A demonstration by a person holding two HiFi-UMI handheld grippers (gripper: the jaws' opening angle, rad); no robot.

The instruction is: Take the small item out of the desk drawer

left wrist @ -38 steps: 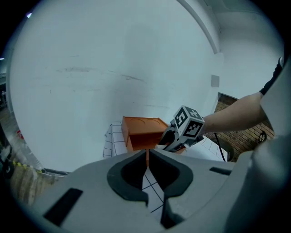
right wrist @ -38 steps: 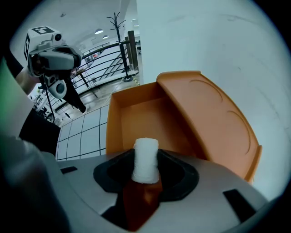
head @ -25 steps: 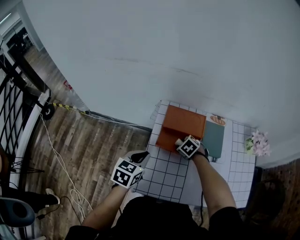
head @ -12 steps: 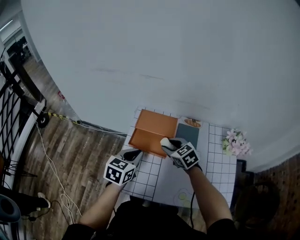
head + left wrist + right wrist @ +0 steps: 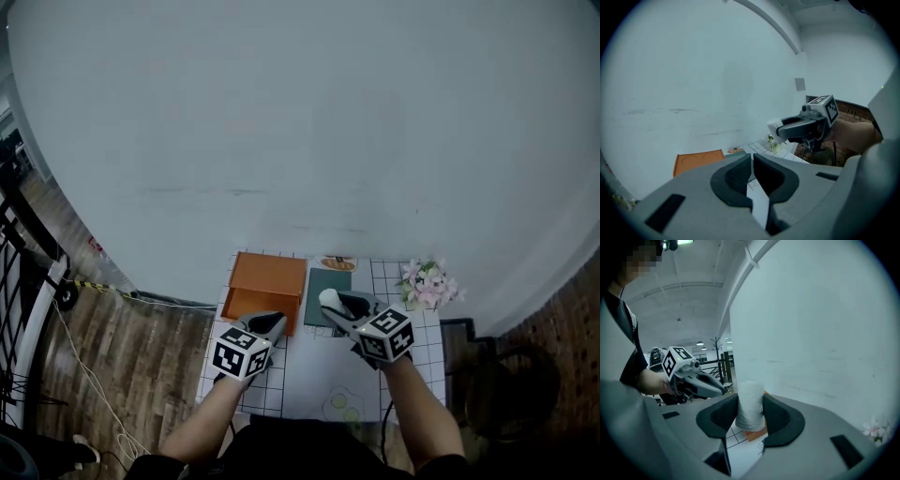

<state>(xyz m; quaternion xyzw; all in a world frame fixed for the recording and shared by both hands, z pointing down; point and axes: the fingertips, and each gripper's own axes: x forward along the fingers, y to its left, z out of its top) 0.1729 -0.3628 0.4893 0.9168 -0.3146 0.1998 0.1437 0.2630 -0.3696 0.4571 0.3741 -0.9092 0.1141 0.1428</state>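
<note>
A small white cylinder stands upright between the jaws of my right gripper, which is shut on it. In the head view that gripper holds the white cylinder above the table, just right of the orange desk drawer box. My left gripper hovers at the box's front edge. Its jaws are nearly touching with nothing between them. From the left gripper view the right gripper and its white cylinder hang above the table, beyond the orange box.
A white table with a black grid stands against a pale wall. A teal mat lies beside the orange box. Pink flowers stand at the back right corner. Wooden floor and cables lie to the left.
My right gripper has come up and away from the orange drawer box to the right, carrying the white cylinder. The left gripper has moved in toward the box's front. The head view has tilted.
</note>
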